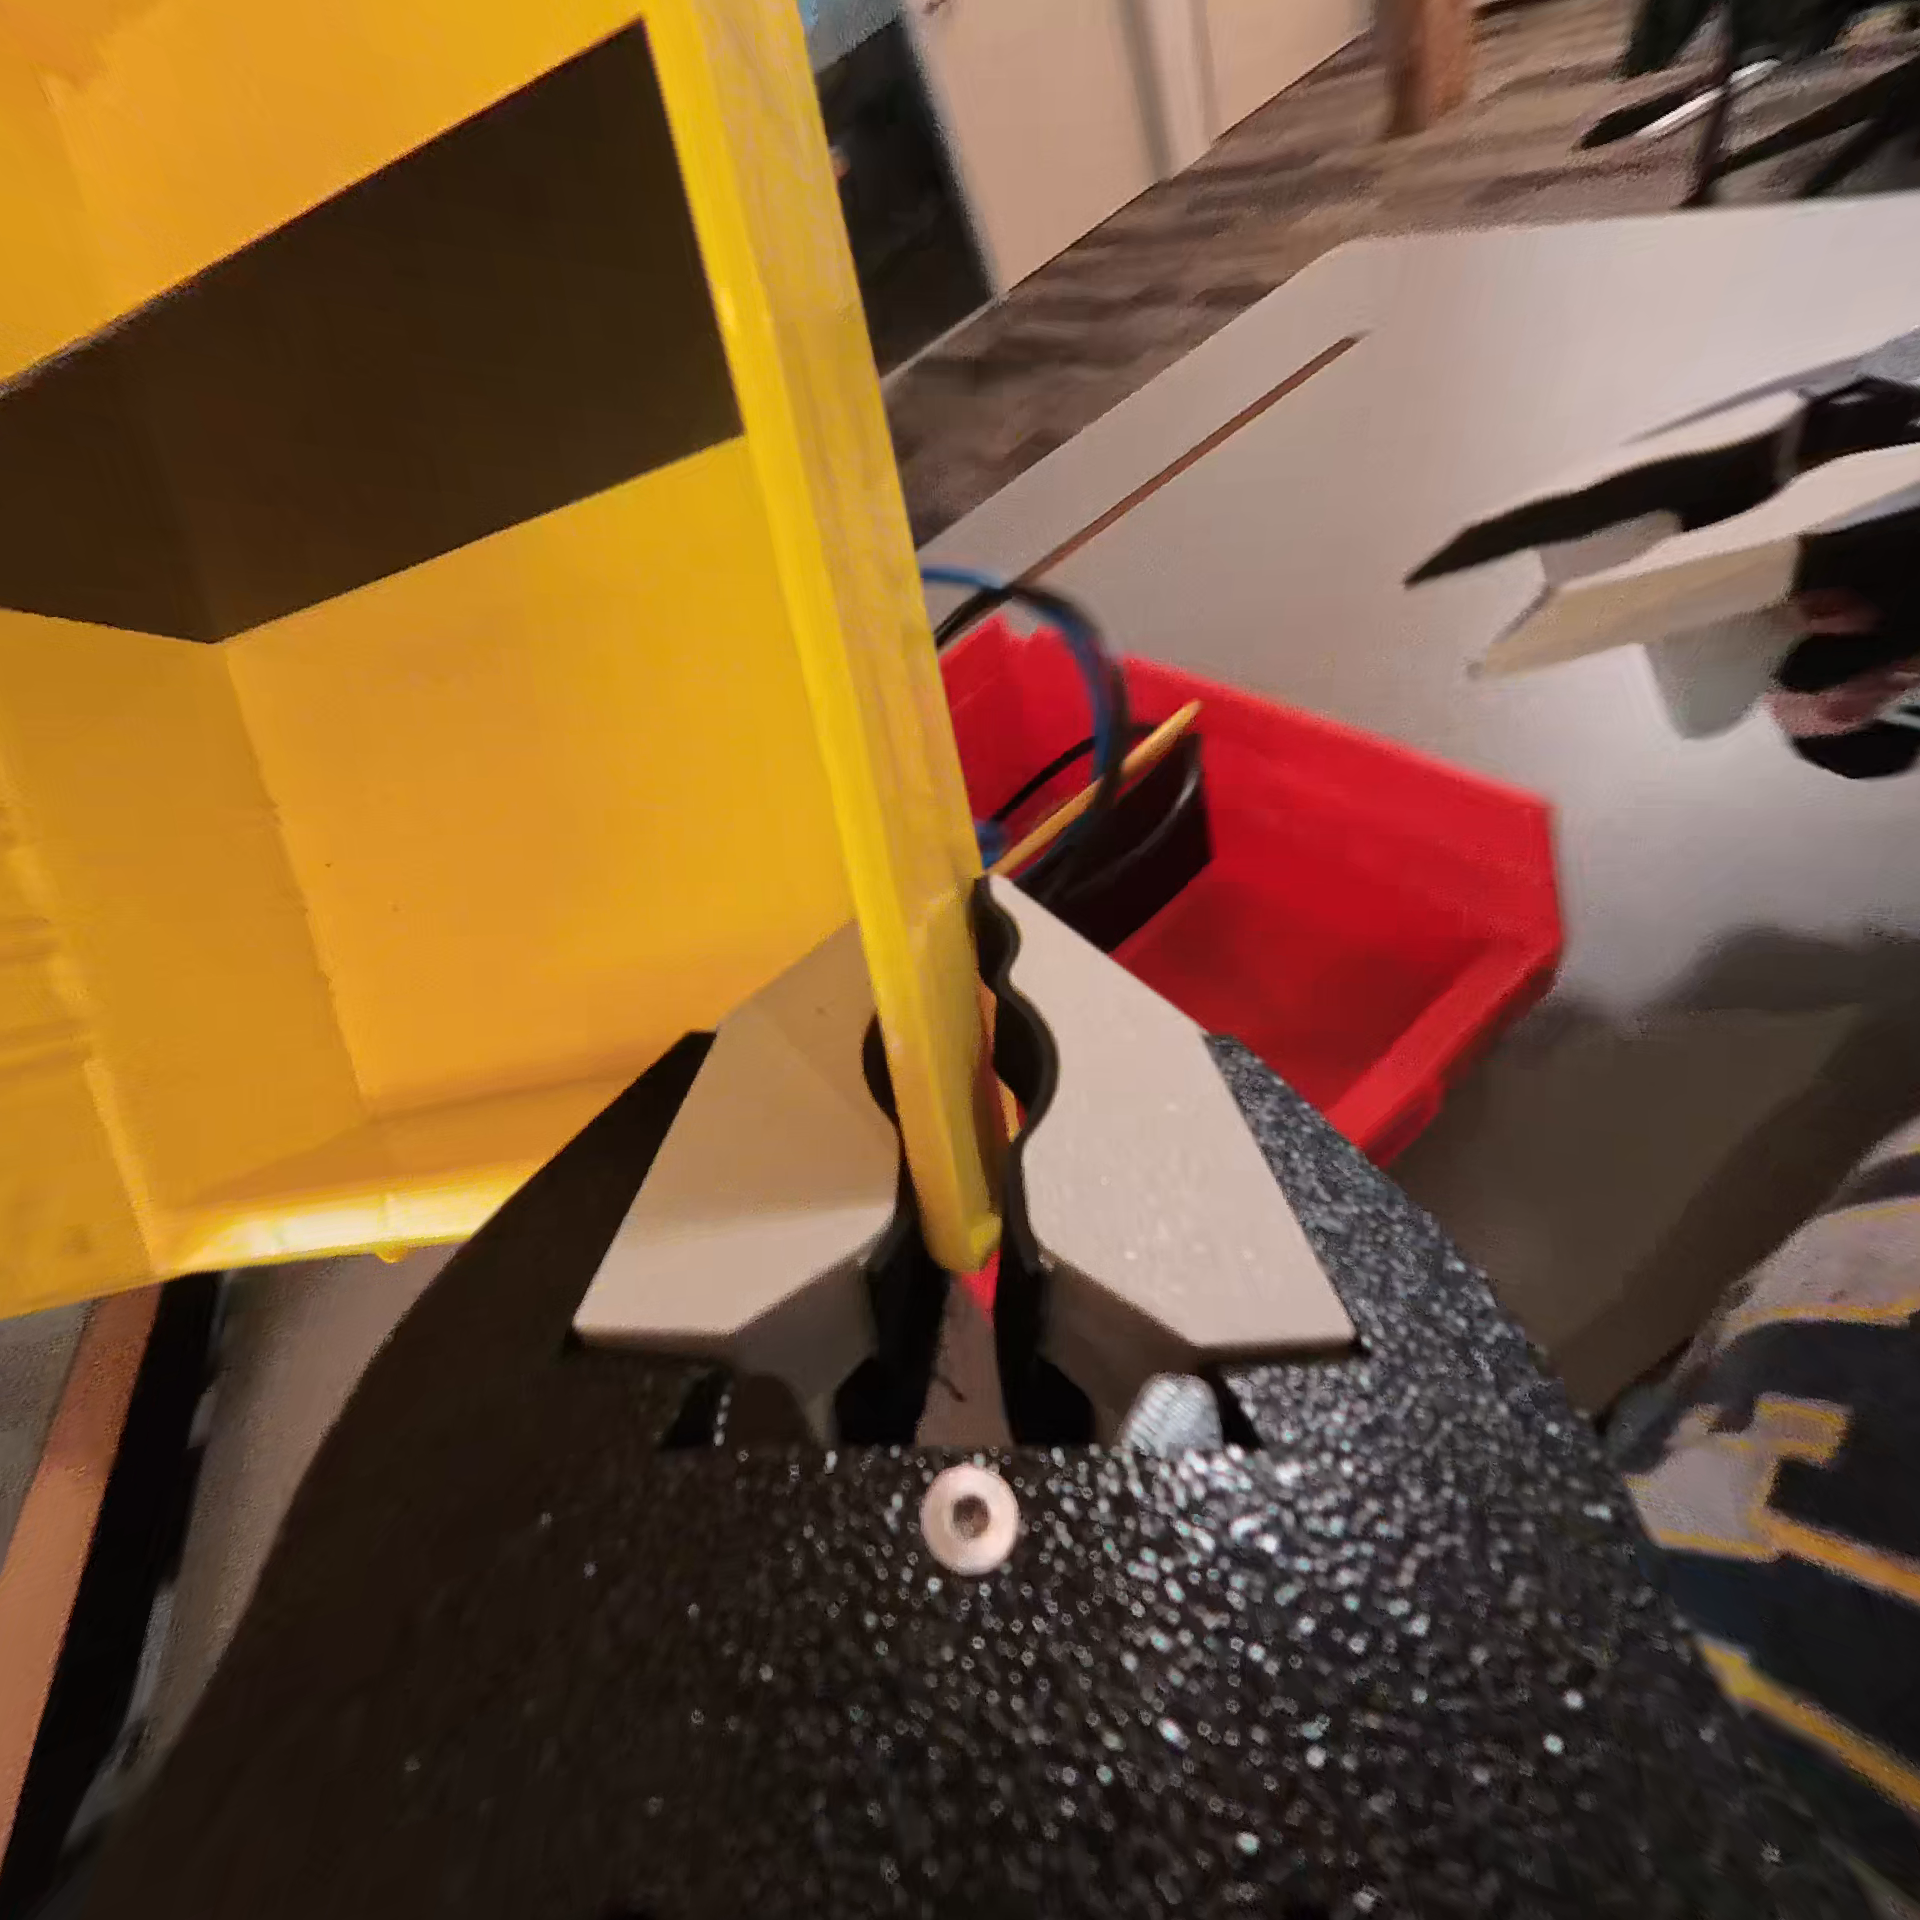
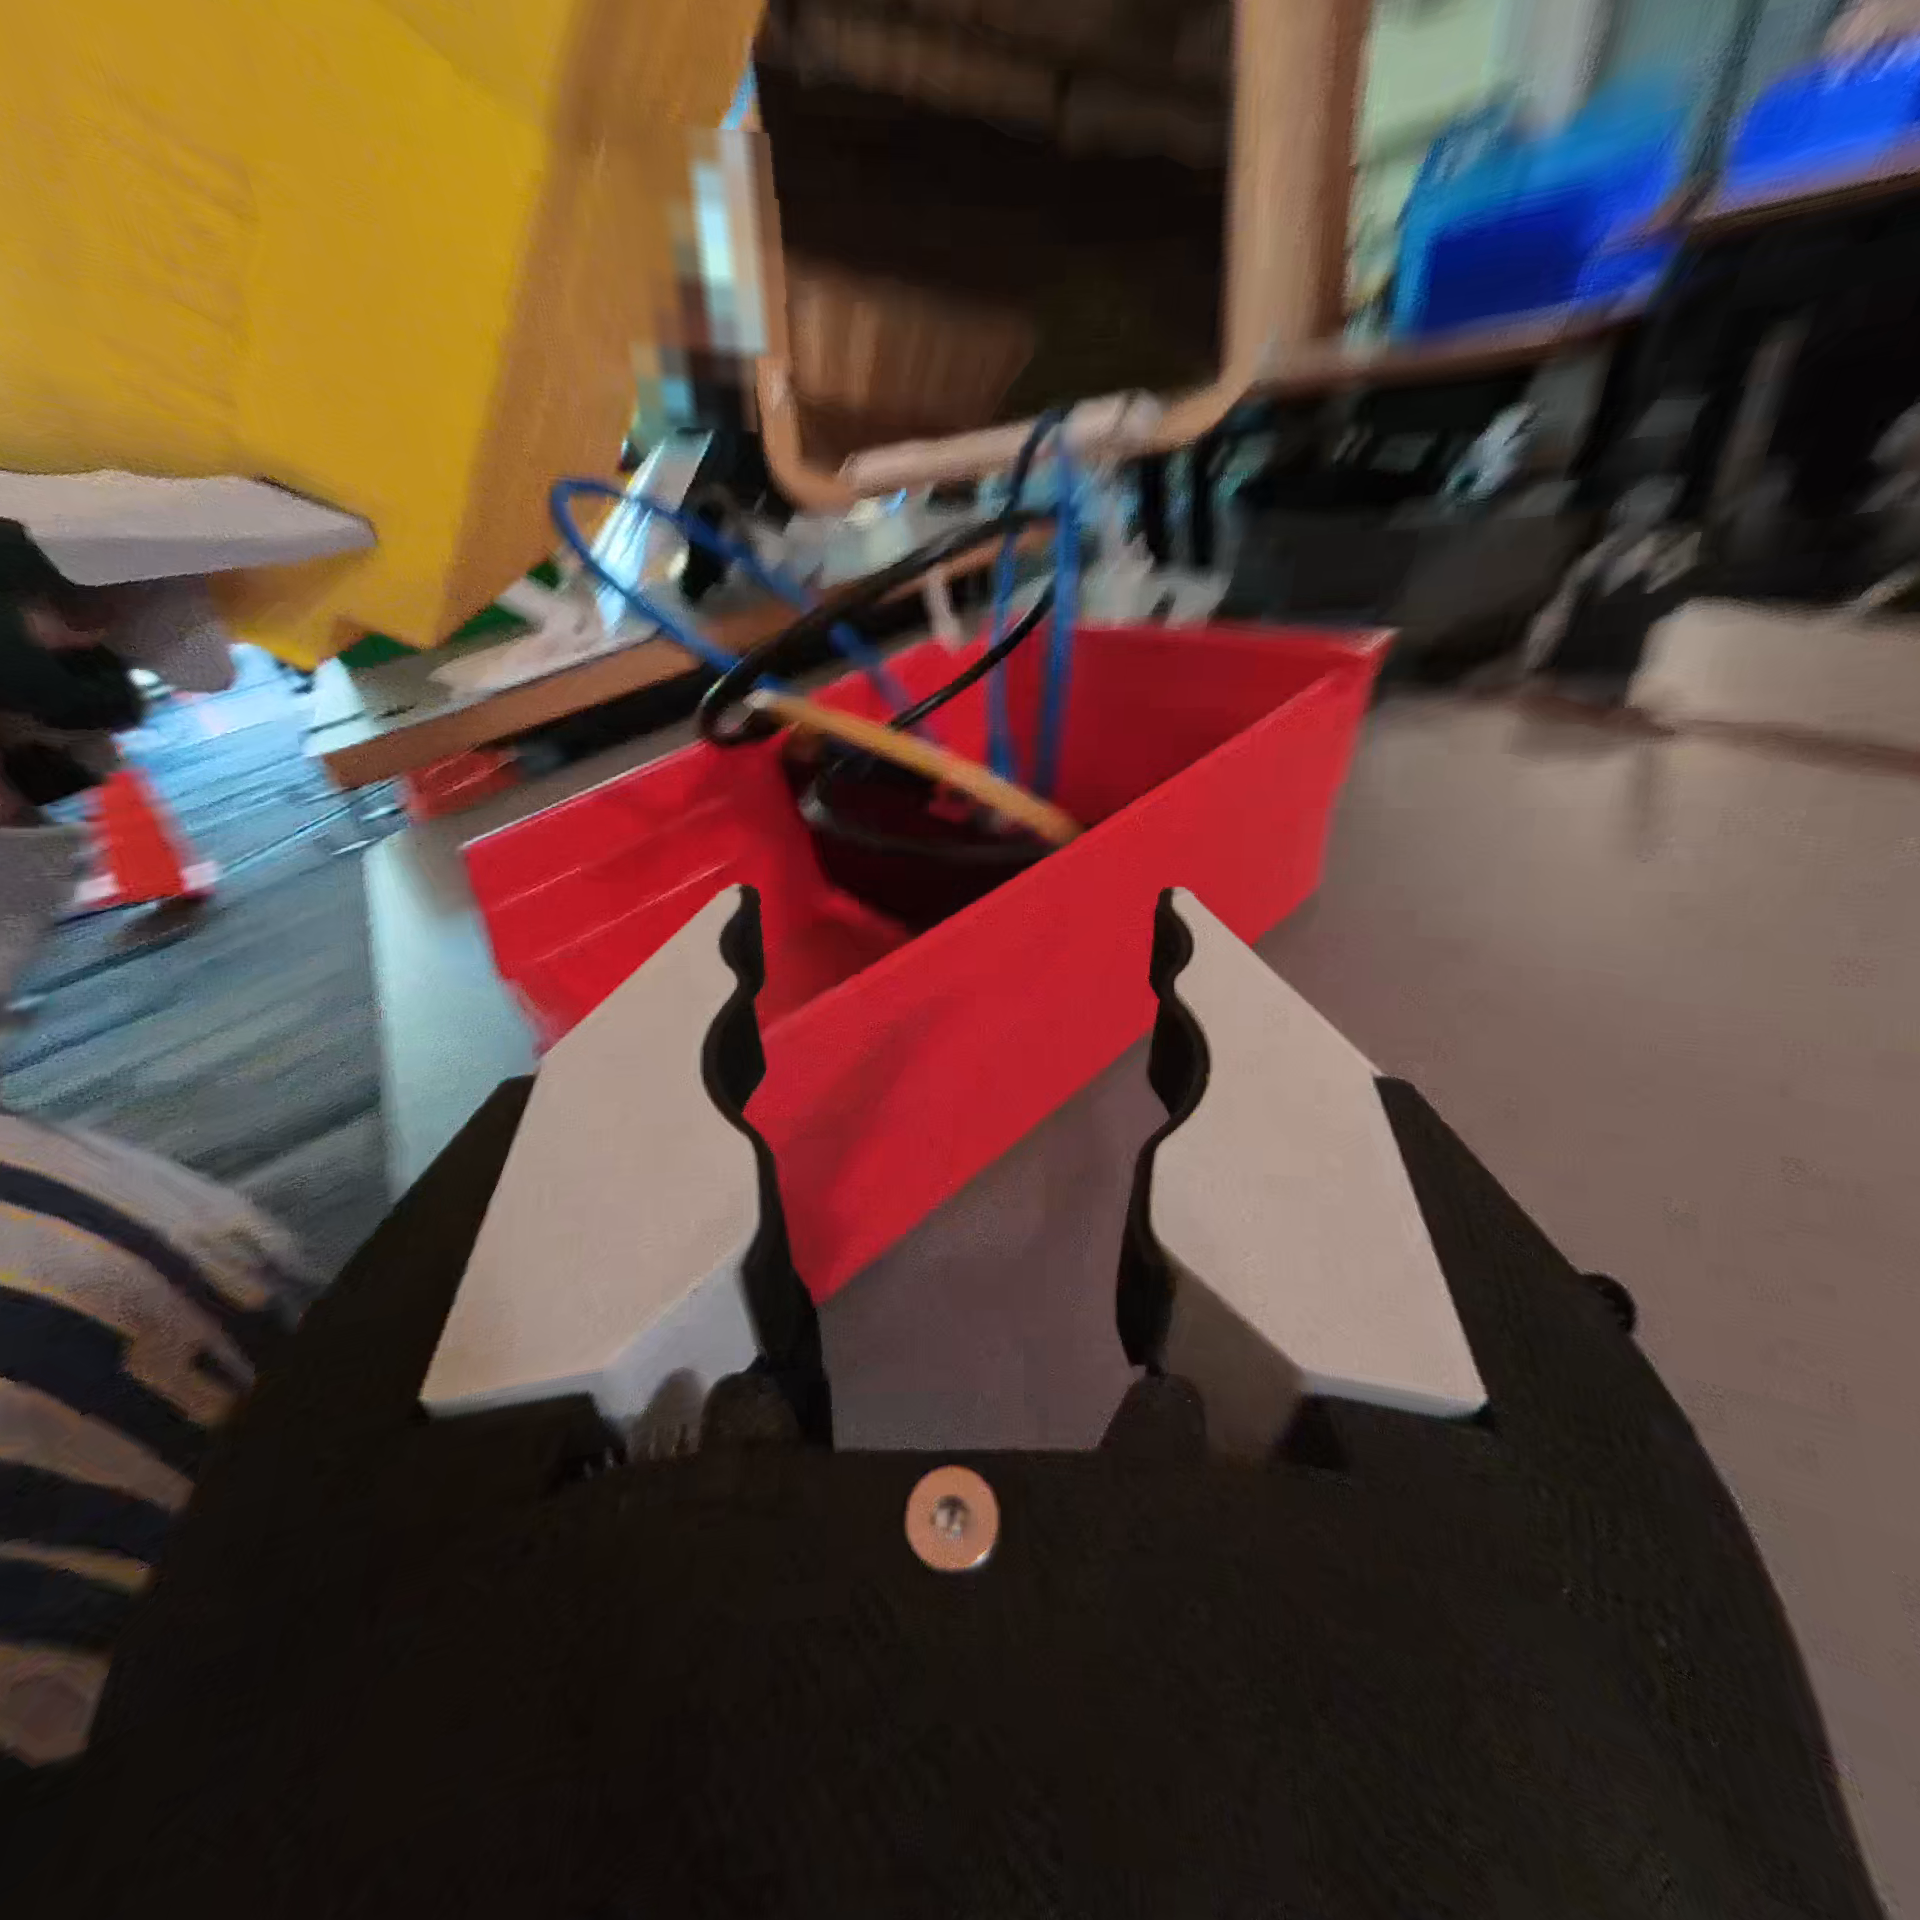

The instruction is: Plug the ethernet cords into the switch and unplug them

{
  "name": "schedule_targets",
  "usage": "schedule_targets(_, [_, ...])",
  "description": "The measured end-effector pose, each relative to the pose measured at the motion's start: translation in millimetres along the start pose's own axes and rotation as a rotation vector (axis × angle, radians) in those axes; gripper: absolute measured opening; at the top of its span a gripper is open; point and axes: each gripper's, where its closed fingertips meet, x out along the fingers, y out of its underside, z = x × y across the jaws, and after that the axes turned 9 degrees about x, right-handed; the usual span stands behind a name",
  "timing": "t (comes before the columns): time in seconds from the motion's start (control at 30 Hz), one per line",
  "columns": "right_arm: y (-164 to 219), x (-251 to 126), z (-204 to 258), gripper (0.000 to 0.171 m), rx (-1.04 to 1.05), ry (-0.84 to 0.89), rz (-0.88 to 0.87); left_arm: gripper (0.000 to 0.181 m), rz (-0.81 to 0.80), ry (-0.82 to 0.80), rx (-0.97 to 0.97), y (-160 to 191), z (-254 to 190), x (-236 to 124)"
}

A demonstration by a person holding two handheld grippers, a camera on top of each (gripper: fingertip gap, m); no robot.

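Observation:
My left gripper (image 1: 935,935) is shut on the side wall of a yellow plastic bin (image 1: 468,831), which it holds tilted above the table; the bin's inside looks empty. The bin also shows at the top left of the right wrist view (image 2: 312,260). A red bin (image 1: 1351,935) stands on the table and holds blue (image 2: 1039,623), black and yellow (image 2: 935,769) cords and a dark object (image 2: 914,862); I cannot tell whether it is the switch. My right gripper (image 2: 956,904) is open and empty, just in front of the red bin (image 2: 987,1039).
The pale table (image 2: 1610,987) spreads to the right of the red bin. A person's striped sleeve (image 2: 104,1351) is at the lower left. Blurred shelves, blue bins (image 2: 1538,229) and floor clutter lie beyond the table edge.

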Motion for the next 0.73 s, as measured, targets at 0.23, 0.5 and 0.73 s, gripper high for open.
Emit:
schedule_targets(0.23, [-57.9,-144.8,-128.7,0.061,-0.401,0.582,-0.286,0.002,-0.146,0.217,0.172,-84.3,-69.6,35.5])
schedule_targets(0.5, [-90.3,-239.2,-176.2,0.061,-0.210,0.756,-0.545,0.002,-0.211,0.521,0.198,-162.9,-177.0,77.3])
schedule_targets(0.73, [-111.7,-297.8,-182.1,0.058,-0.207,0.858,-0.713,0.002,-0.162,0.714,0.209,-191.9,-262.6,124.3])
